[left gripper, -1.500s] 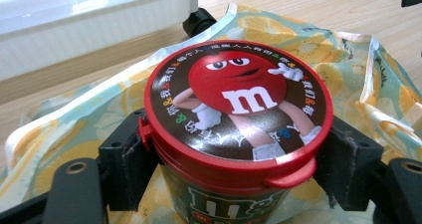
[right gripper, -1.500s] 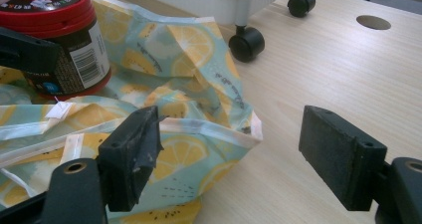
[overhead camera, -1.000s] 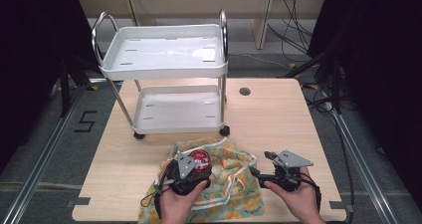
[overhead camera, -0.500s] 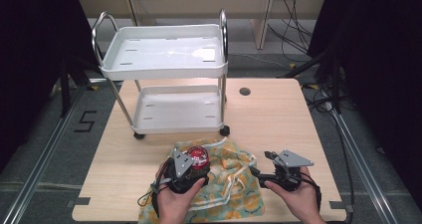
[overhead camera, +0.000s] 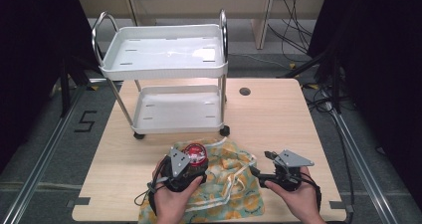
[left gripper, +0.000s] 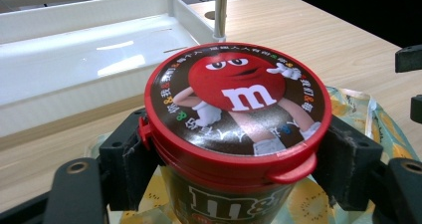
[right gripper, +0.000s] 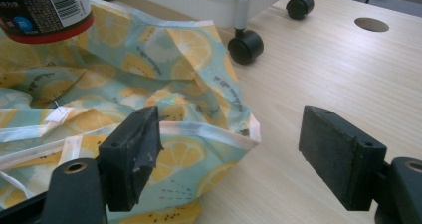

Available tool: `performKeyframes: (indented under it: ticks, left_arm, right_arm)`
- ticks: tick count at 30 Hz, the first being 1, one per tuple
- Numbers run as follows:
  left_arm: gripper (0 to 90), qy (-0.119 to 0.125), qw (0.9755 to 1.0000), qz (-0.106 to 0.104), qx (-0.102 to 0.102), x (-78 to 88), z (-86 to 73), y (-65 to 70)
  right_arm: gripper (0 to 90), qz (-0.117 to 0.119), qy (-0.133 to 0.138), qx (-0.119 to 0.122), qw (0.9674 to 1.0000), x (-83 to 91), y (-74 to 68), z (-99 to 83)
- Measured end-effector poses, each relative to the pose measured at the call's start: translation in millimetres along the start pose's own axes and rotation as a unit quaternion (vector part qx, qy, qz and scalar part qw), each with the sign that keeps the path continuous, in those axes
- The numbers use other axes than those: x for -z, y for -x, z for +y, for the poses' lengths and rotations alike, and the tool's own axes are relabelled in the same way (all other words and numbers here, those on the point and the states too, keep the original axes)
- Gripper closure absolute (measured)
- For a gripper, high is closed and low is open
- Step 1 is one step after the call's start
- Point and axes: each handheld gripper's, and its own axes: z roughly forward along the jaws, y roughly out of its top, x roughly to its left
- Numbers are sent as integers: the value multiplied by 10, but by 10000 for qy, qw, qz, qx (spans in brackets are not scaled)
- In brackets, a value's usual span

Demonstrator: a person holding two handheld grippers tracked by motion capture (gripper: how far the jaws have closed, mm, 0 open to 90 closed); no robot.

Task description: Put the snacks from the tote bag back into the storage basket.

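Where the light wooden table (overhead camera: 278, 114) meets its far edge, a white two-tier plastic cart with chrome handles and black castors (overhead camera: 166, 55) is seen standing on it. A crumpled drawstring cloth bag printed with yellow lemon slices on pale blue (overhead camera: 226, 176) is spread on the near part of the table, in front of the cart. Above the bag, a round candy tub with a red lid bearing a red cartoon figure (left gripper: 236, 102) is held upright, clear of the cloth, by the left gripper (left gripper: 239, 159), whose jaws are clamped against its sides just under the lid. The right gripper (right gripper: 244, 154) is held at the bag's right edge, jaws spread wide and grasping nothing.
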Motion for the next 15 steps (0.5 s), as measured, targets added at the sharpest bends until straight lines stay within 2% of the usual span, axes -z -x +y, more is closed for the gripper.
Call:
performKeyframes:
  ticks: [1, 4, 5, 6, 7, 8, 9, 10, 13, 14, 15]
  left_arm:
    - [254, 10, 10000, 7, -54, 4, 3, -6]
    - [254, 85, 10000, -26, -24, 4, 10, -7]
    - [254, 118, 9999, -29, 67, -4, 10, 0]
    - [254, 117, 9999, -6, -13, 2, 16, -9]
    - [254, 110, 9999, -32, 6, 6, 17, -11]
    - [254, 121, 9999, -52, 2, 9, 17, -12]
    - [254, 143, 9999, -48, 33, 12, 19, -5]
    - [254, 148, 9999, -50, 25, 15, 23, -6]
    - [254, 187, 9998, -50, 48, 30, 31, -9]
    - [254, 195, 9998, -40, 45, 30, 34, -10]
    - [255, 203, 9998, -51, 56, 26, 37, -13]
  right_arm:
    - [254, -3, 31, 53, 10000, -5, 12, 1]
    - [255, 12, -1, 1, 10000, -6, 13, 2]
    - [255, -23, 4, -3, 10000, -3, 7, 1]
    - [255, -51, 65, 84, 9999, -7, 14, 0]
    - [255, -33, 0, -9, 10000, 5, -5, -1]
    - [255, 7, 69, 23, 10000, 1, 2, 1]
    - [255, -29, 50, -53, 10000, 5, -15, 2]
    - [256, -27, 52, 21, 10000, 0, 9, 8]
    - [256, 7, 54, 10, 10000, 2, 9, 10]
    - [256, -3, 13, -133, 9999, 9, -23, 4]
    - [256, 7, 26, -76, 10000, 6, -14, 3]
